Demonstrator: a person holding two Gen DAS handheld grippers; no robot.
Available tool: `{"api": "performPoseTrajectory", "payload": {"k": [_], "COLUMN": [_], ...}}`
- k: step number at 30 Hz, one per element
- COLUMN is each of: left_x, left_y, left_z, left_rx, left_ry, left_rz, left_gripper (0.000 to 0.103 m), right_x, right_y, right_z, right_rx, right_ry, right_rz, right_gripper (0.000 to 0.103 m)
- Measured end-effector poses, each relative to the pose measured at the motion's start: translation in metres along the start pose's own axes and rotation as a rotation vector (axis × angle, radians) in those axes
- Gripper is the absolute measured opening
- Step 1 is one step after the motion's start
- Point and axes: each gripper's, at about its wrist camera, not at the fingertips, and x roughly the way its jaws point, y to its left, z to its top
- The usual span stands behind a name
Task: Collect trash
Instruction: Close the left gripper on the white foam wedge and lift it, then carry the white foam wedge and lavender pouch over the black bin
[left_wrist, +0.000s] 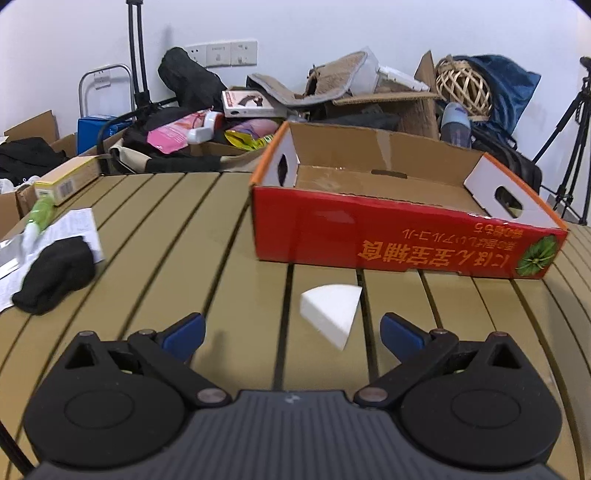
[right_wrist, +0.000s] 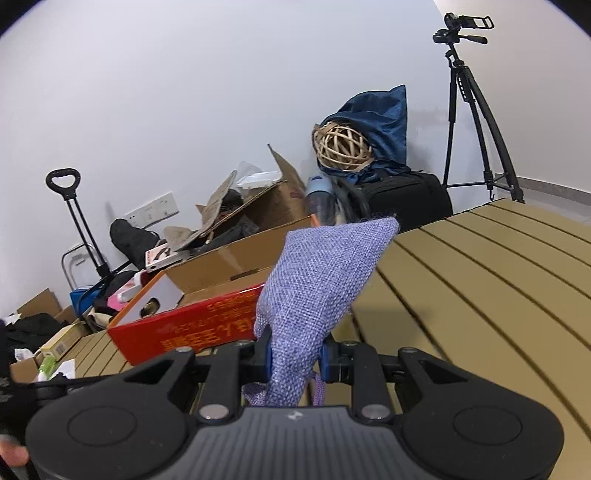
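Tan slats of the counter (left_wrist: 184, 229) carry the red box (left_wrist: 388, 236), toward which the purple pouch (right_wrist: 317, 280), pinched by the right gripper (right_wrist: 295, 360), should be carried level, while the white wedge (left_wrist: 332, 310) lies between the left gripper's (left_wrist: 291, 332) wide-open, empty fingers (left_wrist: 184, 330).
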Motion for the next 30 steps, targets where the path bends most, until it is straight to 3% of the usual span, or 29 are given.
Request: {"api": "performPoseTrajectory", "payload": {"k": [5, 10, 12, 14, 22, 30], "left_x": [0.022, 0.027, 0.026, 0.023, -0.005, -0.085], "left_y": [-0.014, -0.017, -0.018, -0.018, -0.008, 0.009], "left_z": [0.005, 0.006, 0.006, 0.004, -0.004, -0.027], "left_rx": [0.025, 0.026, 0.036, 0.041, 0.014, 0.037], "left_ry": [0.02, 0.024, 0.019, 0.011, 0.002, -0.048], "left_rz": [0.025, 0.001, -0.01, -0.02, -0.039, -0.077], "left_gripper": [0.094, 0.068, 0.047, 0.036, 0.033, 0.033], "right_x": [0.0, -0.001, -0.001, -0.002, -0.017, -0.073], "right_y": [-0.011, -0.014, -0.013, -0.01, 0.003, 0.02], "right_z": [0.001, 0.0, 0.0, 0.0, -0.008, -0.022], "right_rx": [0.006, 0.008, 0.007, 0.001, -0.039, -0.092], "right_ry": [-0.008, -0.005, -0.004, -0.004, 0.018, 0.016], "right_rz": [-0.001, 0.003, 0.007, 0.013, 0.046, 0.097], "right_gripper": [0.022, 0.022, 0.022, 0.022, 0.022, 0.022]}}
